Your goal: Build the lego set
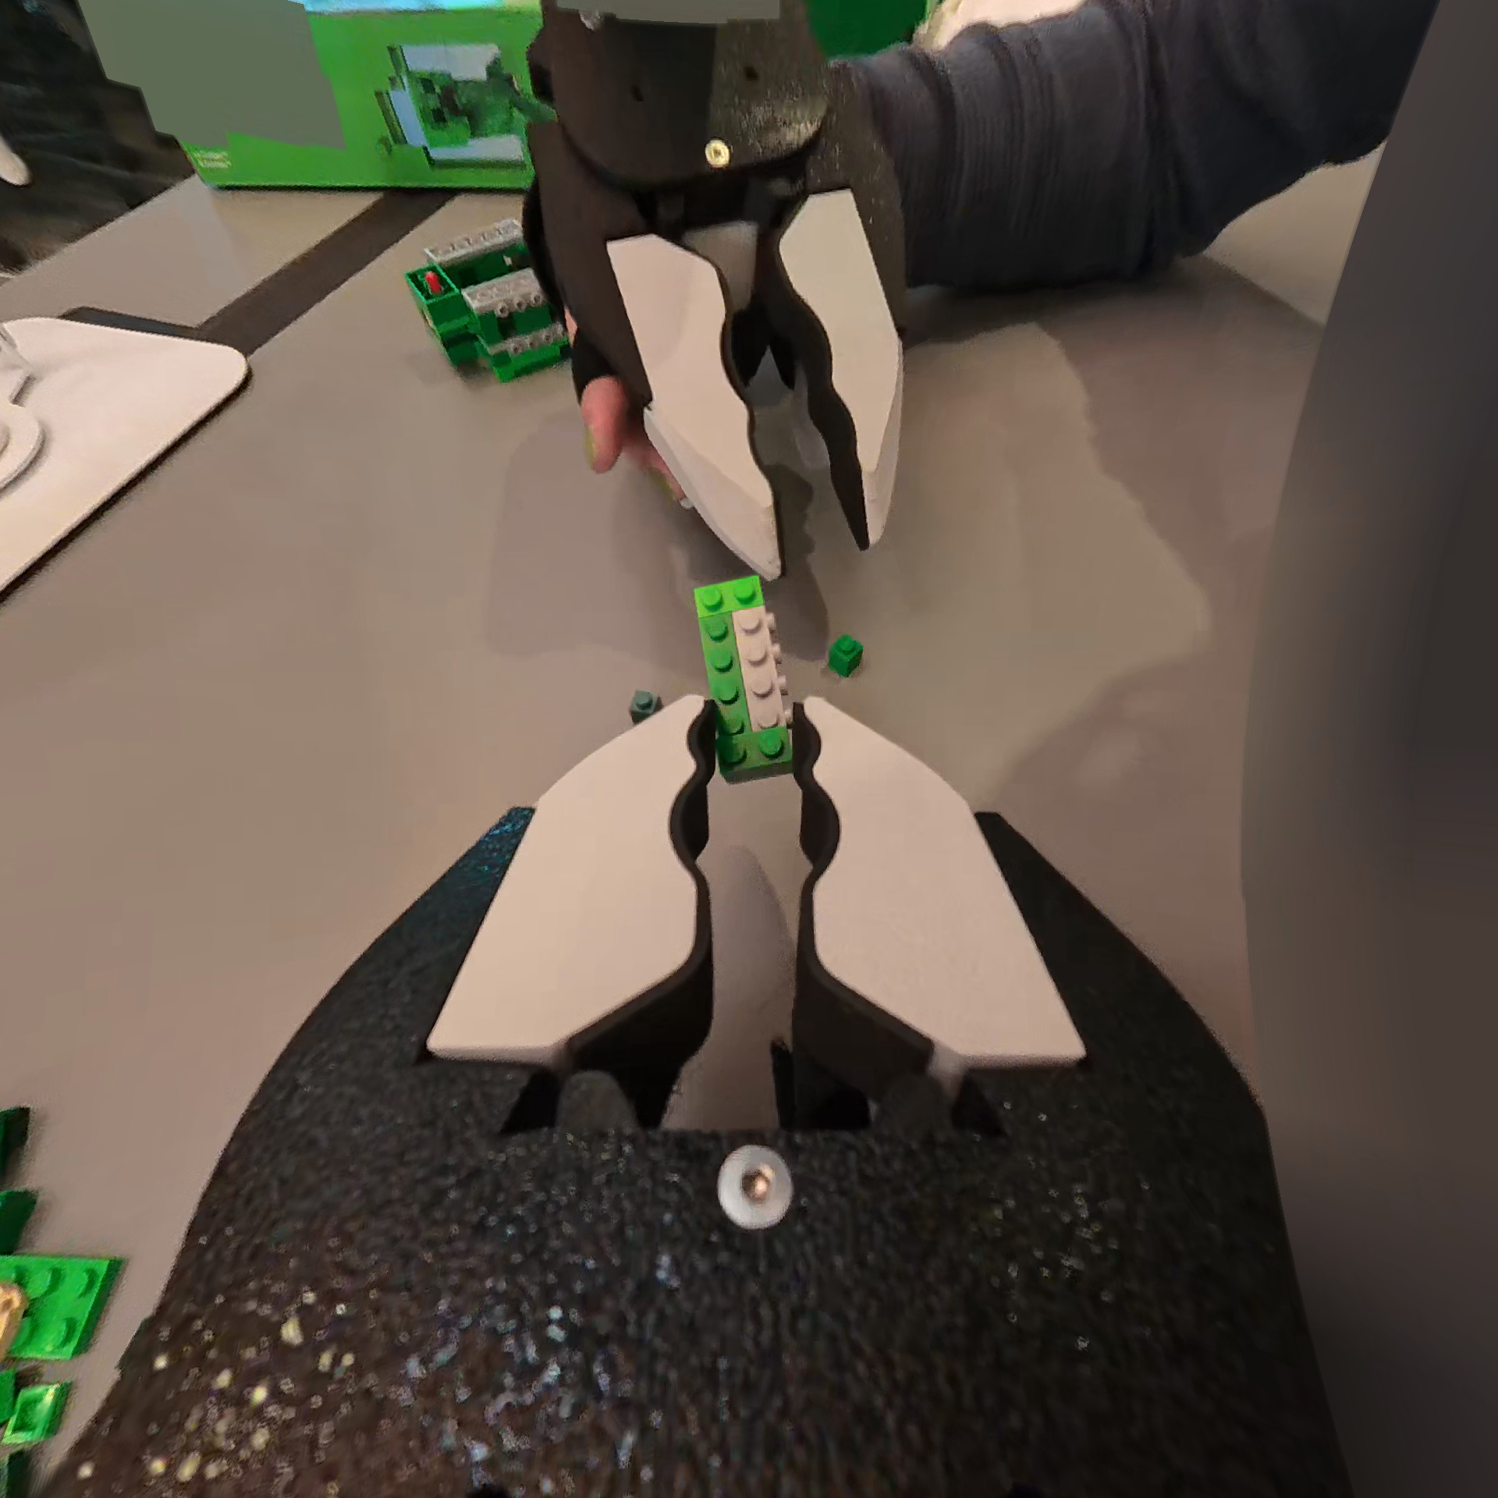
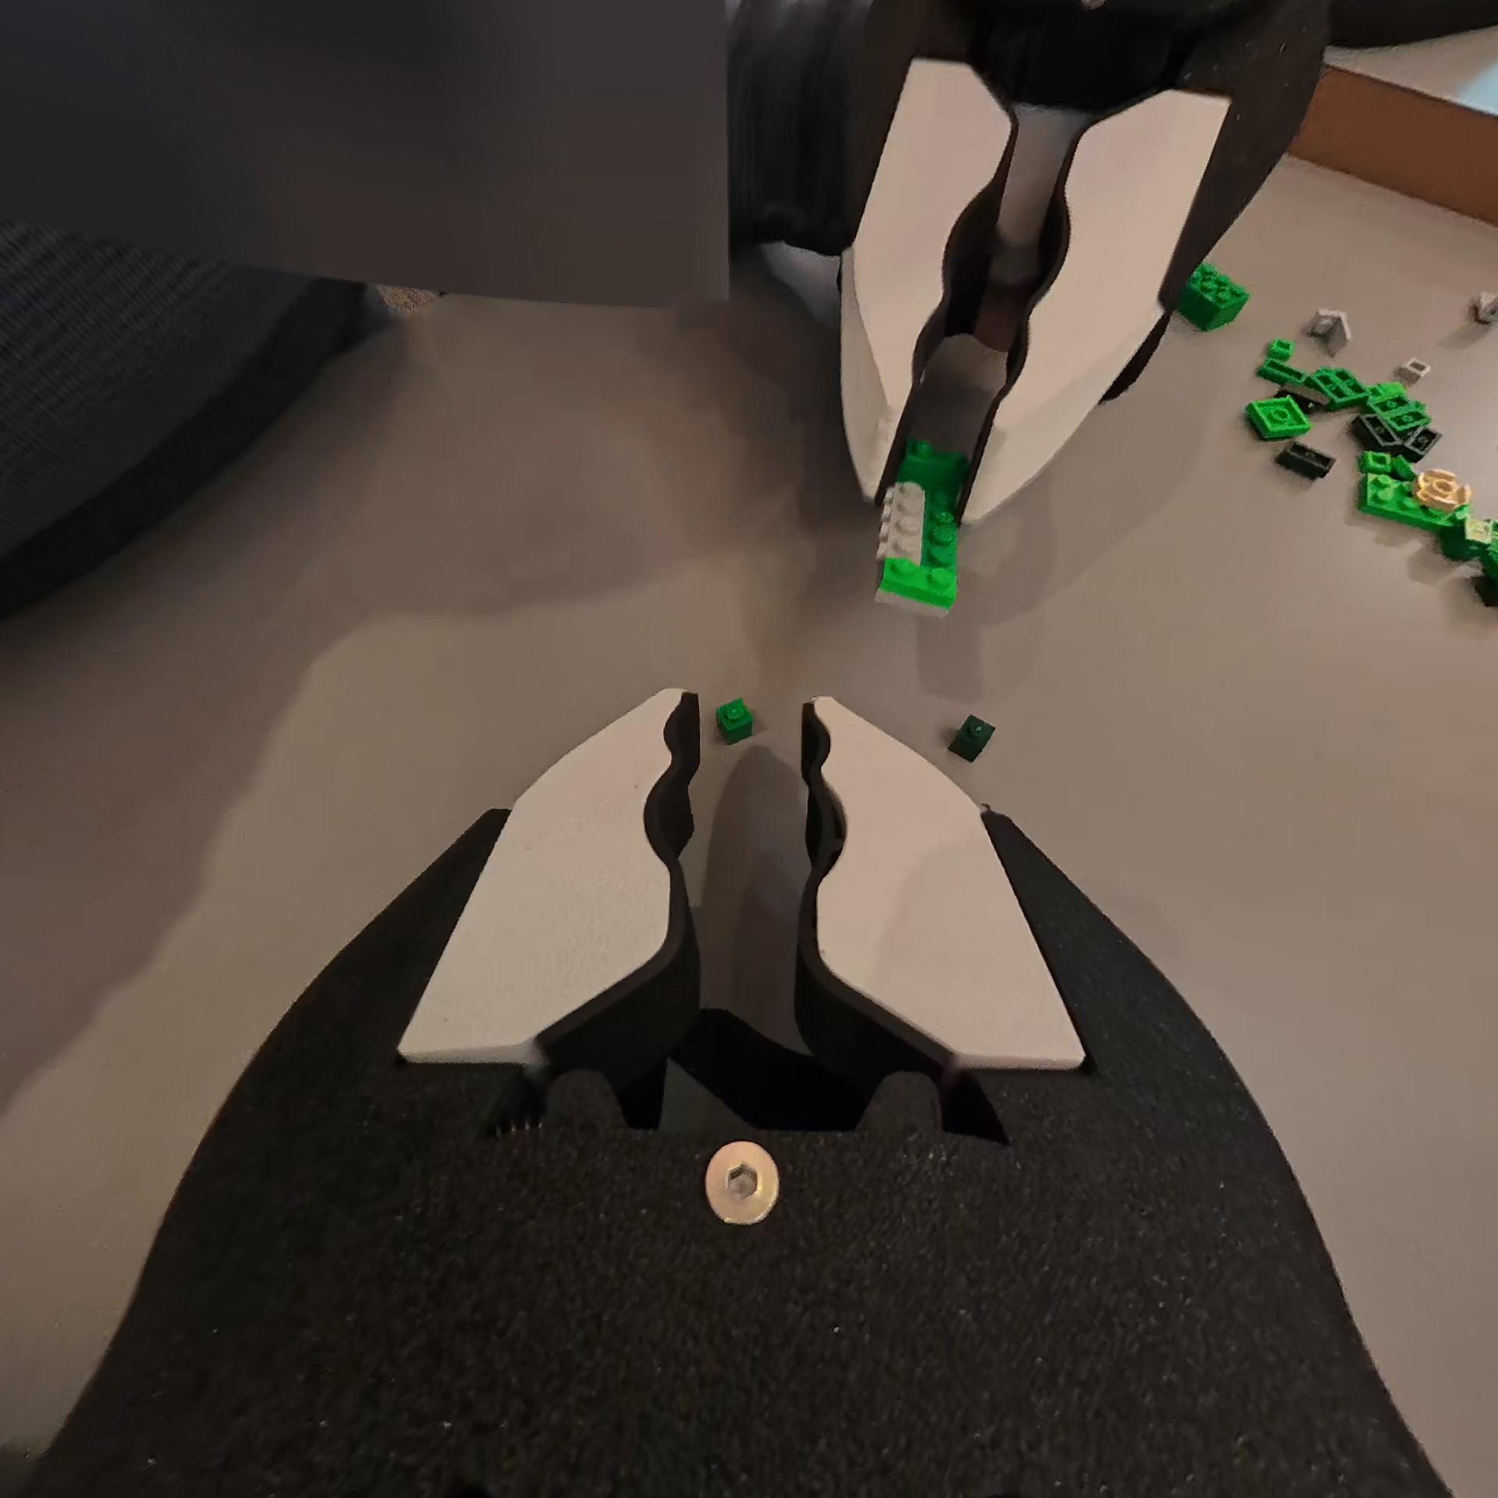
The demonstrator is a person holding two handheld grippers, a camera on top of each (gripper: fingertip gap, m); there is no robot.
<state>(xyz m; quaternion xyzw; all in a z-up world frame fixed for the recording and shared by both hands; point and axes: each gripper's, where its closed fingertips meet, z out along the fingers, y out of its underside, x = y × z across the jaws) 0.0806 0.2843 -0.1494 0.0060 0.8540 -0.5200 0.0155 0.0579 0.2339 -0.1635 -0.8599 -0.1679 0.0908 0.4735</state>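
Left gripper (image 1: 754, 717) pinches the near end of a small sub-build (image 1: 744, 681): long green strip with a grey strip alongside, green pieces capping both ends. From the right wrist view the far end looks raised off the table (image 2: 486, 567), with a shadow beneath; the build hangs from the grip alone.

Right gripper (image 2: 750, 705) jaws spread, nothing between the pads. It hovers just above a bright green stud brick (image 2: 732, 720), tips either side of it but not touching as far as I can tell. A darker stud brick (image 2: 971, 738) sits nearby to the side, apart from both grippers.

Larger green-and-grey assembly (image 1: 486, 312) stands farther back on the table, near the green box (image 1: 365, 105). Loose pile (image 2: 1370, 421) of green, grey and dark parts lies well off to one side.

Likely step: pick up the bright brick to add it to the held build.

Risks from here:
- Brick is tiny against wide pads; closing off-centre could squirt it away or twist it in the grip.
- Tips meeting the table first would shove the brick rather than grasp it.
- Left grip covers only the end of the build; pressing a part onto the free end could lever it out or pop the grey strip loose.
- Two similar small bricks lie close together; taking the wrong shade is easy.
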